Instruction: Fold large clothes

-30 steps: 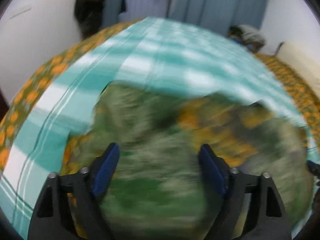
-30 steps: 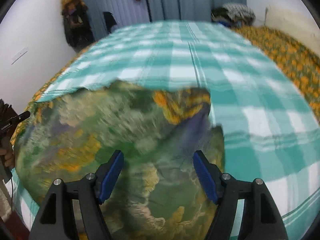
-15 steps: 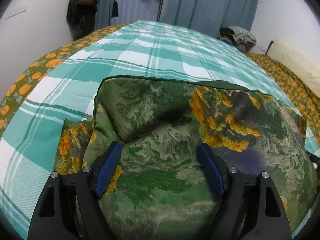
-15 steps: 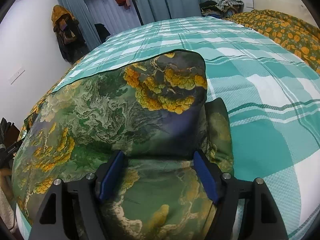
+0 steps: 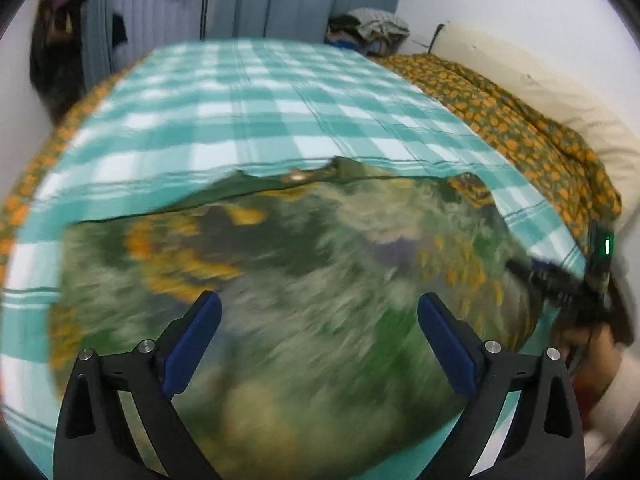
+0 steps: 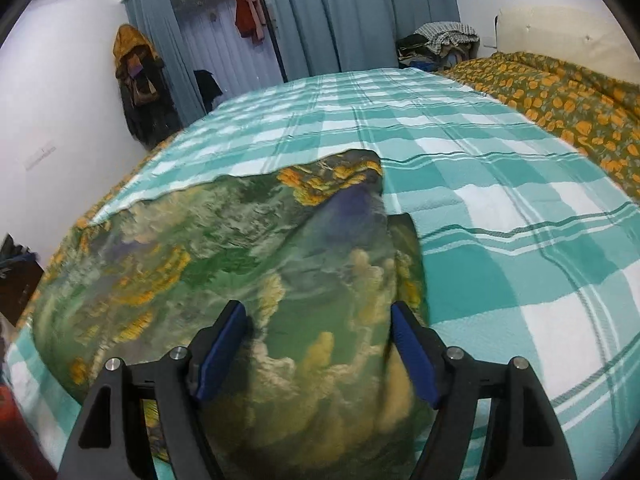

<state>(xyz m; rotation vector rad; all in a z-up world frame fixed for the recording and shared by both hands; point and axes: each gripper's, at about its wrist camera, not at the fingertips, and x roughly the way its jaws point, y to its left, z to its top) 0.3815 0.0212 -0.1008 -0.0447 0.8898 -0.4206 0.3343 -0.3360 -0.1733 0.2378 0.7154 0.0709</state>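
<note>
A large garment (image 5: 320, 280) with a green, orange and cream landscape print lies folded on the teal checked bedspread (image 5: 248, 112). My left gripper (image 5: 320, 324) hangs above its near part, motion-blurred, and its jaws are opening wide with nothing pinched between them. In the right wrist view the garment (image 6: 224, 240) shows a folded-over flap along its right side. My right gripper (image 6: 318, 320) is low over the near fold; its jaws are opening, and cloth lies between them without the pads pressing it. The right gripper's body with a green light (image 5: 600, 256) shows at the garment's right edge.
An orange-flowered quilt (image 6: 560, 92) and a cream headboard (image 6: 560, 36) lie to the right. A pile of clothes (image 6: 440, 44) sits past the bed's far end, by blue curtains (image 6: 352, 12). Jackets hang on the left wall (image 6: 136, 80). A person's hand (image 5: 592, 340) holds the right gripper.
My left gripper has pulled up and away from the garment and spread its jaws wider, so more of the garment and bed shows. The right gripper has shifted a little and opened slightly.
</note>
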